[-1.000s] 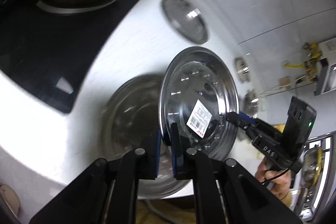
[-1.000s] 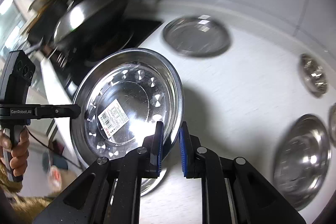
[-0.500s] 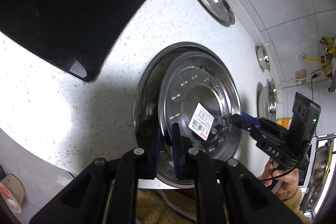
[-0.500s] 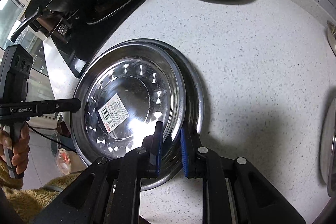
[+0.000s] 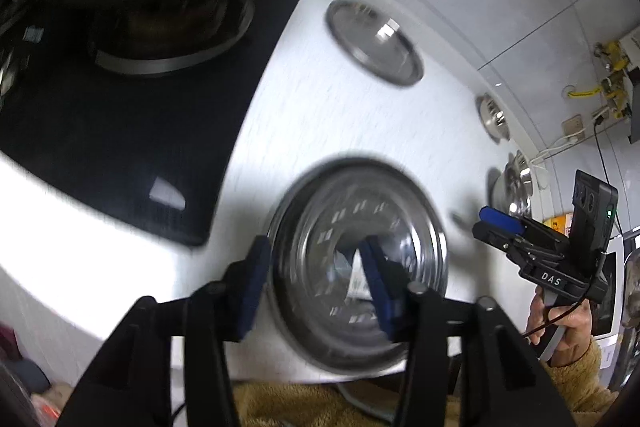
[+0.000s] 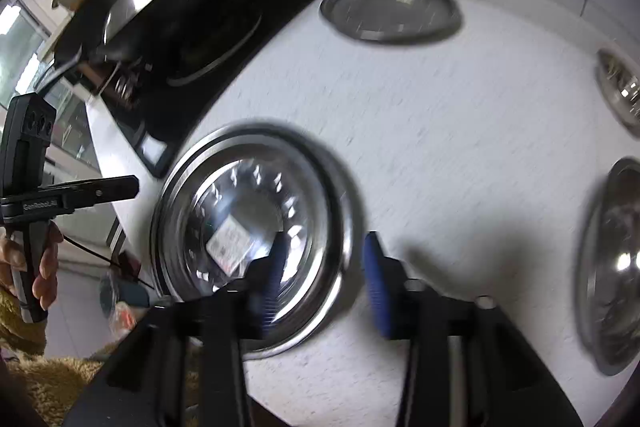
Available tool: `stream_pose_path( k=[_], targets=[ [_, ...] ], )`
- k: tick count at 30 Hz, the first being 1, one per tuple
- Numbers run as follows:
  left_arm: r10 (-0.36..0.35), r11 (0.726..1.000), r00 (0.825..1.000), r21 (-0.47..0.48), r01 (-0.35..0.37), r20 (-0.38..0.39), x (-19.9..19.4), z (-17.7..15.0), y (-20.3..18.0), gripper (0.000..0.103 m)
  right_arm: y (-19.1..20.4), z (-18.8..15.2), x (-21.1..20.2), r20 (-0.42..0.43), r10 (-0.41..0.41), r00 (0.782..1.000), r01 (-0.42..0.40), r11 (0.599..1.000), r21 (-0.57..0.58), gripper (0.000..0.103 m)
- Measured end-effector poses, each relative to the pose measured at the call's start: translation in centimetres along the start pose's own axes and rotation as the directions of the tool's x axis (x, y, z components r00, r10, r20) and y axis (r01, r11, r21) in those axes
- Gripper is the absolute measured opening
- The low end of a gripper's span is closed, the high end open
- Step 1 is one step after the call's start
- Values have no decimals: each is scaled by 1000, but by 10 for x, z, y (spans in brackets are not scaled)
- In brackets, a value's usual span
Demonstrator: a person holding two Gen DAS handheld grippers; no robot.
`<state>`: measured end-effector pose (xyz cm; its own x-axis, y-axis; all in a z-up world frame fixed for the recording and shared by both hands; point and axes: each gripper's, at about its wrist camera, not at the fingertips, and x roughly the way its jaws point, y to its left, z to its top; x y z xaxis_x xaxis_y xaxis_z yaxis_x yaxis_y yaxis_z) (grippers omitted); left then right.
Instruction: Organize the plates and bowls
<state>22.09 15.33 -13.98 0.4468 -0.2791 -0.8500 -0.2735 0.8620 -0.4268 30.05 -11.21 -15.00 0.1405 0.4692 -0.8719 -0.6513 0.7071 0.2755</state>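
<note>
Both the left hand-held gripper (image 5: pixel 316 279) and right hand-held gripper (image 6: pixel 324 283) just opened, gripping nothing; stickered plate (image 6: pixel 240 223) sits nested in the bigger plate (image 6: pixel 340 267) near the worktop (image 6: pixel 460 147) front edge.

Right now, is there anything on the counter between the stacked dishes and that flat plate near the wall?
No. The right wrist view shows only bare white counter between the stacked dishes and the flat plate.
</note>
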Motion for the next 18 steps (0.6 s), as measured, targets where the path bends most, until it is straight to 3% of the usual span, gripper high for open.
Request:
stream_pose_path(
  k=[2,10,13,18],
  targets=[
    [1,1000,1000,21,-1,10,-1,19,-8,53,-9,11,-10,42,-14,999,13,1000,15,53],
    [33,987,999,158,-32,-3,39,125,-49,53,-62,66,-23,143,-74,987,60,993,100,59],
    [66,982,998,179,-66,6,63,161,-60,53,-81,89,-17,158,-86,984,63,988,144,60],
    [181,962,984,207,-177,2,116,216,-74,53,-102,120,2,156,-87,984,58,982,178,61]
  ],
)
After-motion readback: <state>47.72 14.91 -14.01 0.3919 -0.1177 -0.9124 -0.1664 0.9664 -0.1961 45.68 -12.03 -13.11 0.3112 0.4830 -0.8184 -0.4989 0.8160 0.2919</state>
